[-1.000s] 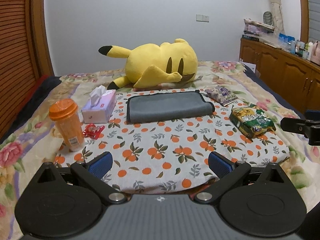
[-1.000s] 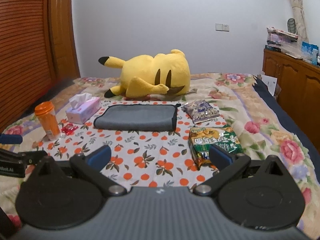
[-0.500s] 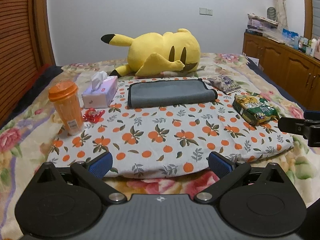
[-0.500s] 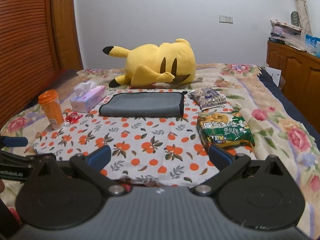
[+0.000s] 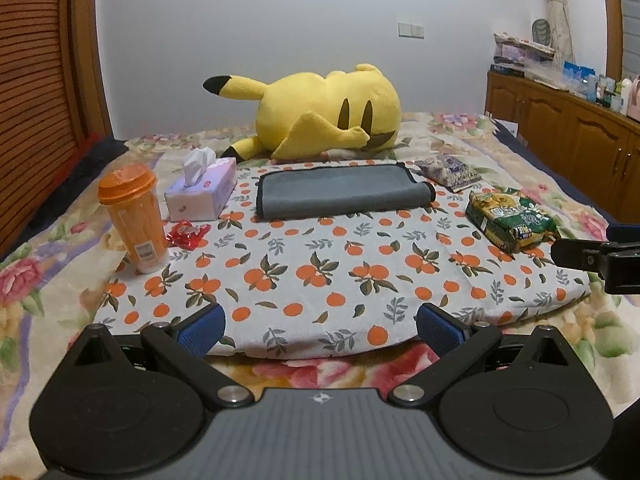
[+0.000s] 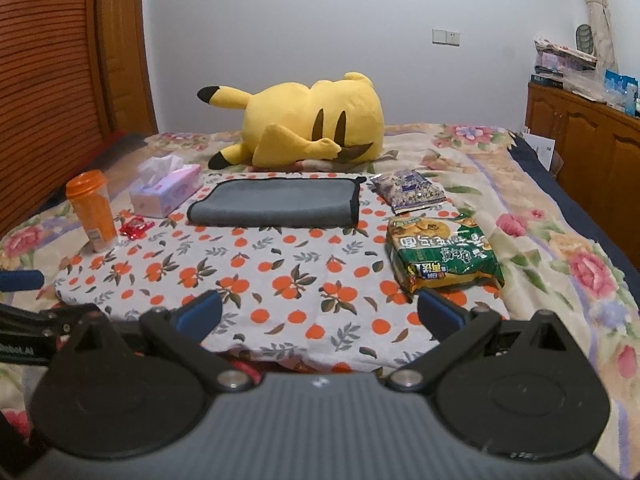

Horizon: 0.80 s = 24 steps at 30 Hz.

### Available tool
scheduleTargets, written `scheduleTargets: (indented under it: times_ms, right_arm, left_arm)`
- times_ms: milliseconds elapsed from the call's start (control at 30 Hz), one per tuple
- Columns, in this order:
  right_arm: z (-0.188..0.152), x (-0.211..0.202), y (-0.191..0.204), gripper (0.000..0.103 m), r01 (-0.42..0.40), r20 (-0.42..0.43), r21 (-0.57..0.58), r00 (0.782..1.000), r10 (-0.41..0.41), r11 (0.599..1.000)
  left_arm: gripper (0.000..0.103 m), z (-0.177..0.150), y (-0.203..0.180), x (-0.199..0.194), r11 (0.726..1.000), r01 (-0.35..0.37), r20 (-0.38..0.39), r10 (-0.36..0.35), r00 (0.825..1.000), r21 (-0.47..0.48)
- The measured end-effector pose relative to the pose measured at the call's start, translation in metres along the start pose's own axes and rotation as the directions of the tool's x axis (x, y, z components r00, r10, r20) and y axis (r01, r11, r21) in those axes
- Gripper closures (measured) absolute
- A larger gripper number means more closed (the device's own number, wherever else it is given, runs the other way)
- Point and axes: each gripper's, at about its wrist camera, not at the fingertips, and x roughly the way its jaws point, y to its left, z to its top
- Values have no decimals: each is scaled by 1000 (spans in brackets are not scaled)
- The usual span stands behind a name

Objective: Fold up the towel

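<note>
Towel (image 5: 340, 190) behind cloth (image 5: 320, 272) centre, before plush (image 5: 320, 116).

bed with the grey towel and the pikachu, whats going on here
A person holds a two-finger gripper in each hand over the near edge of an orange-print cloth. The left gripper and right gripper are both open and hold nothing. The grey towel lies folded at the far side, in front of the yellow plush, untouched.

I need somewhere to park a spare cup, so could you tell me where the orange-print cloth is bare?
The near half of the orange-print cloth is bare, in front of the folded grey towel. Crowded: tall orange cup left, green snack bag right.
</note>
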Motion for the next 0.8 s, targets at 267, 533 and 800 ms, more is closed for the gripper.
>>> scheduleTargets:
  times_ms: [267,533,800]
  right_arm:
    - [0,-7,-3,0,8,35,14,999,-8,1000]
    - [1,-18,-4,0,2,95,18,995,-4,1000]
    - [2,-21,-6,0,0,130,25,991,-3,1000]
  left_arm:
    - [0,2,3,-12,1000,-6,57,7,998,-11]
    - [0,3,6,-19,999,-12,93,15,996,-32]
    - [0,4,5,-26,1000,-22,139,24,990,-17]
